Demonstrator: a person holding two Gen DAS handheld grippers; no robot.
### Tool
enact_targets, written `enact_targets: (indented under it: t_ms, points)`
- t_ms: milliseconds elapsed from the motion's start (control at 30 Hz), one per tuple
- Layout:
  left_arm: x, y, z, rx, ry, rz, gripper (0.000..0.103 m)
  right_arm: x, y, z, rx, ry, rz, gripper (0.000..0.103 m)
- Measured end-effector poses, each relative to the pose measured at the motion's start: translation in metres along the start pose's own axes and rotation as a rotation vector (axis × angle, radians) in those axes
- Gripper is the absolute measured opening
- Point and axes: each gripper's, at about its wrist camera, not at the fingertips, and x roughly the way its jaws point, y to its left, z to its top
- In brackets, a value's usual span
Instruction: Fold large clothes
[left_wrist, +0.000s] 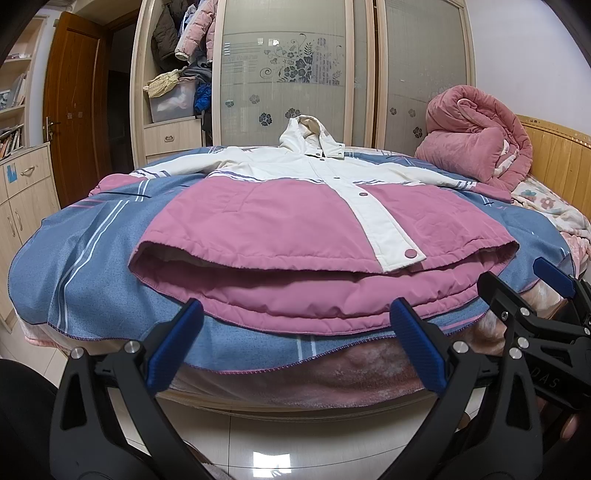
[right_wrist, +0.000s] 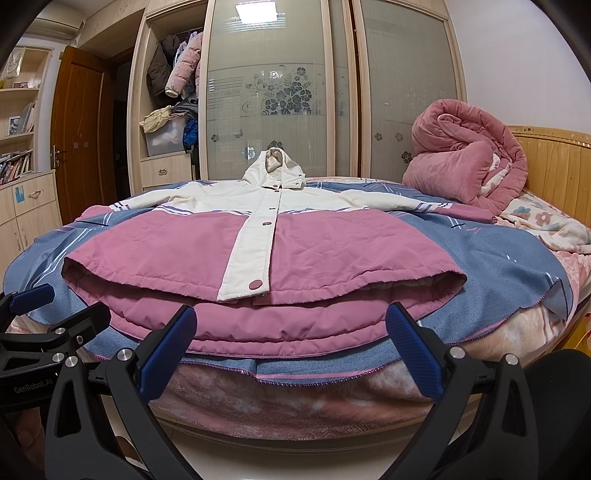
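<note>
Left wrist view: the left tongs (left_wrist: 295, 332) are gaping wide, released, hovering at the hem of the pink-and-white jacket (left_wrist: 295, 221) lying flat on the bed (left_wrist: 92, 258). Right wrist view: the right tongs (right_wrist: 291, 339) are likewise hanging released before the jacket (right_wrist: 258, 254).

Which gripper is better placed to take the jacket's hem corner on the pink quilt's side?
Right. The right gripper is open and close to that corner of the jacket, while the left gripper, also open, faces the middle of the hem.

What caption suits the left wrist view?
Open left gripper facing a pink-and-white hooded jacket spread flat on the bed.
</note>
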Motion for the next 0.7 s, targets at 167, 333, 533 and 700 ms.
enact_targets:
  t_ms: [167, 333, 533, 700]
  points:
    - [-0.0001, 0.0005, 0.0001, 0.000, 0.001, -0.001, 0.101, 0.0002, -0.0012, -0.0004, 0.005, 0.001, -0.003, 0.102]
    - [0.0002, -0.0001, -0.0006, 0.003, 0.000, -0.001, 0.101, 0.0010, -0.0019, -0.0003, 0.008, 0.001, -0.003, 0.102]
    - [0.0003, -0.0042, -0.0031, 0.006, 0.000, -0.015, 0.101, 0.0012, -0.0017, -0.0002, 0.007, 0.004, -0.002, 0.102]
    - [-0.0028, -0.0053, 0.0002, 0.034, -0.019, -0.004, 0.101, 0.0062, -0.0018, 0.0018, 0.003, 0.015, 0.022, 0.102]
